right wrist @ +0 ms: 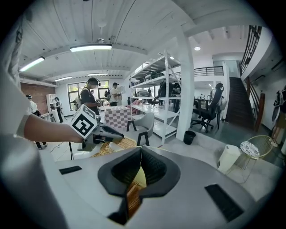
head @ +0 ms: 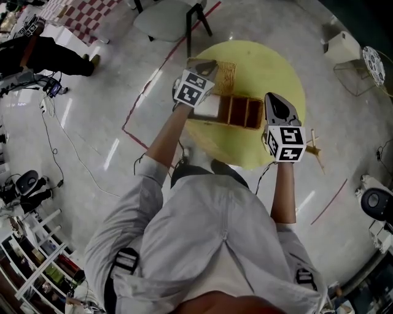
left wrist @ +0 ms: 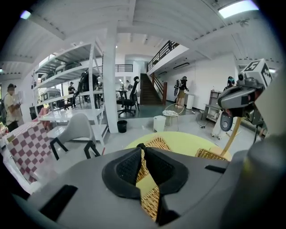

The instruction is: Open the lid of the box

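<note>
A wicker box point(head: 238, 111) with open compartments lies on the round yellow table point(head: 270, 64). Its woven lid point(head: 225, 71) is raised at the box's left end. My left gripper point(head: 207, 68) is shut on the lid's edge; in the left gripper view the lid's weave point(left wrist: 152, 199) sits pinched between the pads of the left gripper point(left wrist: 142, 147). My right gripper point(head: 276, 101) is at the box's right end. In the right gripper view the right gripper point(right wrist: 140, 150) is shut, with a strip of the box's wicker rim point(right wrist: 131, 197) in its jaws. The left gripper point(right wrist: 96, 129) shows there too.
A white chair point(head: 166, 18) stands just beyond the table, and red tape lines point(head: 138, 92) mark the floor. Wooden sticks point(head: 315, 150) lie at the table's right edge. A white bin point(head: 341, 46) and a wire stool point(head: 362, 76) stand far right. Shelves and people fill the background.
</note>
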`<state>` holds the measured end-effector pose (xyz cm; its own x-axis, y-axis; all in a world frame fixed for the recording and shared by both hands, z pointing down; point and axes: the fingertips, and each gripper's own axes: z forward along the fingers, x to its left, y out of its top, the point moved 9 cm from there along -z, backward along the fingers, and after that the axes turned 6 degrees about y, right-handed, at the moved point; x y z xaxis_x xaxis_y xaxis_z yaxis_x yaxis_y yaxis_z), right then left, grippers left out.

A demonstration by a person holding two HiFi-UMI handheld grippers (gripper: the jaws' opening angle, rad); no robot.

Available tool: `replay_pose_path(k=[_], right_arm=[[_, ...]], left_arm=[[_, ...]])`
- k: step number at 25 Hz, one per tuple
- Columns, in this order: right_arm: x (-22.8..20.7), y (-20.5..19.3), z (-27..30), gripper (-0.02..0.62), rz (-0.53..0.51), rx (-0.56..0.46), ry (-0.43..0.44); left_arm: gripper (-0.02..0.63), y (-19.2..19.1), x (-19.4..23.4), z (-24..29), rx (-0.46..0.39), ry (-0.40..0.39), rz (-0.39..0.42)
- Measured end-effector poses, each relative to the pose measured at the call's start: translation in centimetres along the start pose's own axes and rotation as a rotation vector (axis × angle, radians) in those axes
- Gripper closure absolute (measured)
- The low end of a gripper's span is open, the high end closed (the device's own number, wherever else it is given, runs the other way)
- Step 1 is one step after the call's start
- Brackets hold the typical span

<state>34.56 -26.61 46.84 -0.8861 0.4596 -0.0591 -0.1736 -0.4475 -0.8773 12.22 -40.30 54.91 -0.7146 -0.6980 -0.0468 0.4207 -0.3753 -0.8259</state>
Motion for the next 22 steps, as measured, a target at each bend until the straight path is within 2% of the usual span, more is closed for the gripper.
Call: replay_pose_path(k=[3, 8, 13, 22], right_arm=[[0.0, 0.1, 0.3, 0.572, 0.004, 0.005, -0.001], [0.3, 0.5, 0.1, 0.572, 0.006, 0.011, -0.011], [0.7, 0.8, -1.4, 0.572, -0.011, 0.011, -0.039], [5.0, 2.8, -4.0, 0.572, -0.036, -0.024, -0.098]], left_arm=[[0.559, -0.8, 0.6, 1.6, 0.047, -0.018, -0.008], [0.481, -2.6, 1.6, 3.6, 0.136, -0.061, -0.051], [0.479, -3.1, 1.9, 2.3, 0.100, -0.054, -0.137], [0.555, -3.4, 1.4, -5.2, -0.009, -0.075, -0.126]])
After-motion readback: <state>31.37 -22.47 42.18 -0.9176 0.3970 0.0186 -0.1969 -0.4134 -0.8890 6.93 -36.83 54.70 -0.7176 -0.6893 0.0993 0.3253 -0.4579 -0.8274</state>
